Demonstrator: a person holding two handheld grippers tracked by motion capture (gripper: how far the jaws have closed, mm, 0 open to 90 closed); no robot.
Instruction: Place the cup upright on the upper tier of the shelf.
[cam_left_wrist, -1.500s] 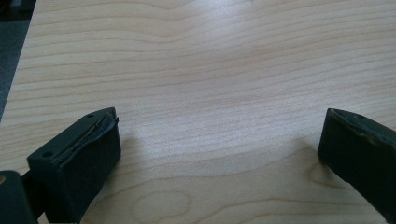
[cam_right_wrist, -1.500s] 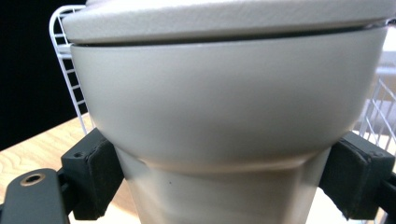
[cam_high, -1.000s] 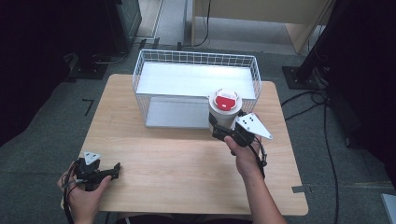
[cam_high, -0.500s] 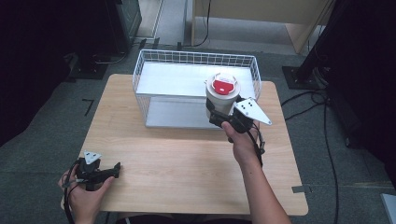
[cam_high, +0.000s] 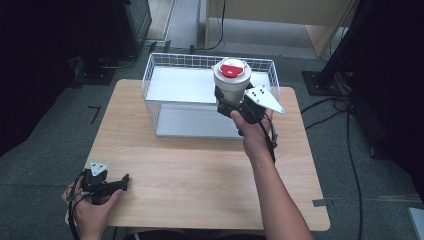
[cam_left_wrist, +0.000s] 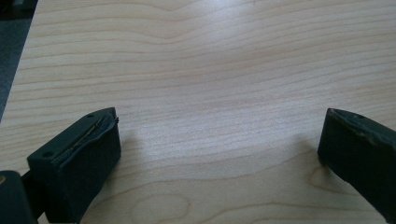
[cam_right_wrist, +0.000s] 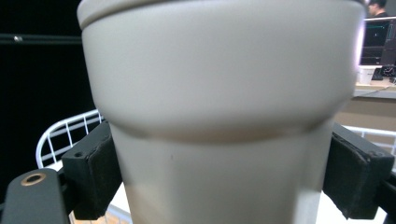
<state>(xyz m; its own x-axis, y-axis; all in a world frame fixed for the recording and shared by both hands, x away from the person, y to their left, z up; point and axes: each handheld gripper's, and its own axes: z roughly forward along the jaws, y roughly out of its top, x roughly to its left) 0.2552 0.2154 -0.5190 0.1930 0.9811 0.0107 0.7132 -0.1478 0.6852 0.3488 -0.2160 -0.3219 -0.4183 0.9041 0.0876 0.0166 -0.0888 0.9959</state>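
Right gripper (cam_high: 231, 106) clamped on a pale cup (cam_high: 232, 82) with a red lid patch, jaws bearing on opposite sides of the tapered wall just below the thicker upper band, as the right gripper view shows (cam_right_wrist: 219, 140). The cup is upright, raised over the right end of the white wire basket (cam_high: 165, 62), which stands at the table's (cam_high: 200, 175) far edge. The cup is judged light, rigid but thin-walled and smooth, so it could slip downward or dent; the step under the band is the safest purchase. Left gripper (cam_high: 120, 181) rests near the near-left corner, jaws spread wide with nothing between them.
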